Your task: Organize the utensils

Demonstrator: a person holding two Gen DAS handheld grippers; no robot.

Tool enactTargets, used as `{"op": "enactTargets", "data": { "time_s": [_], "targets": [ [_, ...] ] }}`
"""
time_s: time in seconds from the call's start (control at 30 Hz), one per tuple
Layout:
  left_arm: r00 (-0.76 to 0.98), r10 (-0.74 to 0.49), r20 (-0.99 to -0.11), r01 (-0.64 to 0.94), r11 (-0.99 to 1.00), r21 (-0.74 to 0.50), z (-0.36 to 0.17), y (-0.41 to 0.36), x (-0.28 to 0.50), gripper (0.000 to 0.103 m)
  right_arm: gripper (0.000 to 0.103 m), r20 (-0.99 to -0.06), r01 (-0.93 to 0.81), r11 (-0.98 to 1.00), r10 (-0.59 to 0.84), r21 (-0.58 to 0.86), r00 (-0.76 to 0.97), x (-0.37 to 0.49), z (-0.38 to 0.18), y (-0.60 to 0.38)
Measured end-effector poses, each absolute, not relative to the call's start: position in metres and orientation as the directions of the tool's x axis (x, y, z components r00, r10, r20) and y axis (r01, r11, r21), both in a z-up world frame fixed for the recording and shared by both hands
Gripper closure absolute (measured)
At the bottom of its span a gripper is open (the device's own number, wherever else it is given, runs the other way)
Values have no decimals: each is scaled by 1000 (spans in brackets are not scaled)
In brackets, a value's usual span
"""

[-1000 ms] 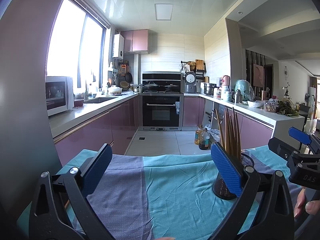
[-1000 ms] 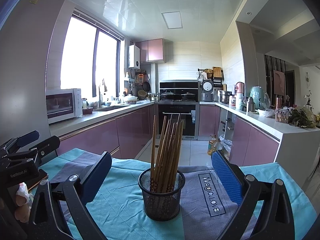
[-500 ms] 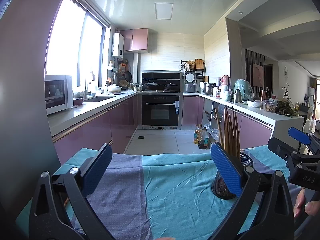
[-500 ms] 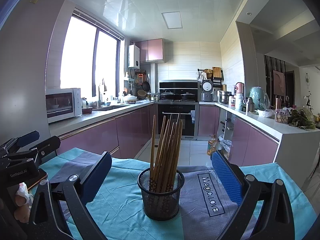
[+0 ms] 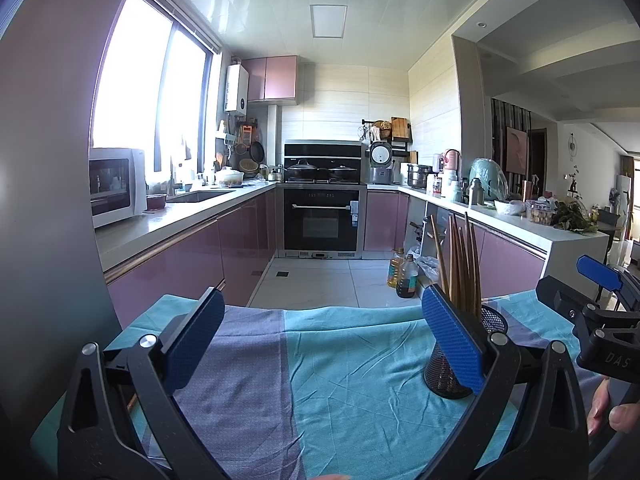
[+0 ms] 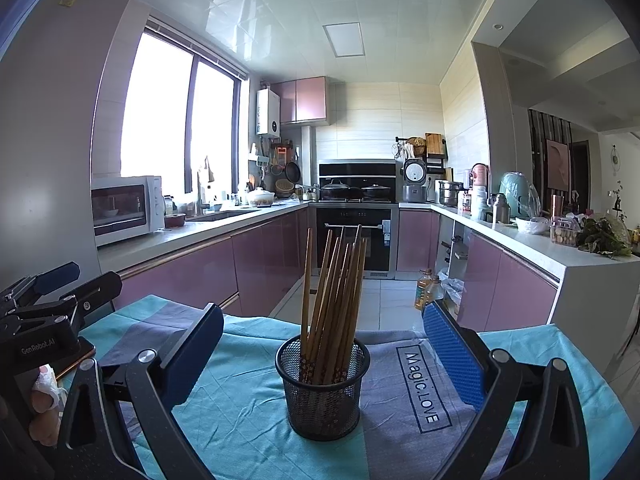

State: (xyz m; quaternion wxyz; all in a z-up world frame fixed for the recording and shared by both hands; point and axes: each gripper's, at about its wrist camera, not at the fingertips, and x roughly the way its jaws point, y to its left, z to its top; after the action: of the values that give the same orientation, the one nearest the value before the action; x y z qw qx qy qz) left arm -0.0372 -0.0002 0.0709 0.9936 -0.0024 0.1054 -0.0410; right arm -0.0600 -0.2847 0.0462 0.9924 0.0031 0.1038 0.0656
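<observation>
The right gripper (image 6: 320, 344) was held over the table with its two blue-padded fingers (image 6: 454, 354) spread wide and nothing between them. Straight ahead, between the fingers in this view, a black mesh holder (image 6: 323, 390) stood upright on a turquoise and grey cloth (image 6: 248, 420). A bundle of wooden chopsticks (image 6: 334, 300) stood inside the holder, fanned out a little at the top. On a grey stripe just right of the holder, the words "Magic.LOVE" (image 6: 423, 388) were printed. At the left edge, the left gripper (image 6: 48, 292) was visible above the cloth, with a hand (image 6: 42, 404) under it.
</observation>
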Motion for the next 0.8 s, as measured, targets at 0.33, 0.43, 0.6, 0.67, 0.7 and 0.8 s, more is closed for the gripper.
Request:
{"op": "enactTargets", "data": {
  "time_s": [0.33,0.43,0.6,0.67,0.7,0.8],
  "targets": [
    [975,-81,-209,80,997,-14,71,0,-37,6,6,-204,-129,992,129,17,970,-60,46,-285],
    [974,-81,-209,80,997,-13,70,-1,-37,6,6,-205,-129,991,130,19,970,-59,46,-285],
    [974,-82,-209,80,997,-14,70,-1,-37,6,6,-205,-128,992,129,18,970,-59,46,-285],
    [974,-81,-210,80,997,-13,70,-1,-37,6,6,-205,-129,991,130,19,970,-59,46,-285],
    [974,-81,-210,80,997,-13,70,-1,-36,6,6,-205,-129,991,130,18,970,-59,46,-285],
    [974,-81,-211,81,997,-12,70,-1,-36,6,6,-204,-129,991,130,20,970,-58,45,-285]
  ]
}}
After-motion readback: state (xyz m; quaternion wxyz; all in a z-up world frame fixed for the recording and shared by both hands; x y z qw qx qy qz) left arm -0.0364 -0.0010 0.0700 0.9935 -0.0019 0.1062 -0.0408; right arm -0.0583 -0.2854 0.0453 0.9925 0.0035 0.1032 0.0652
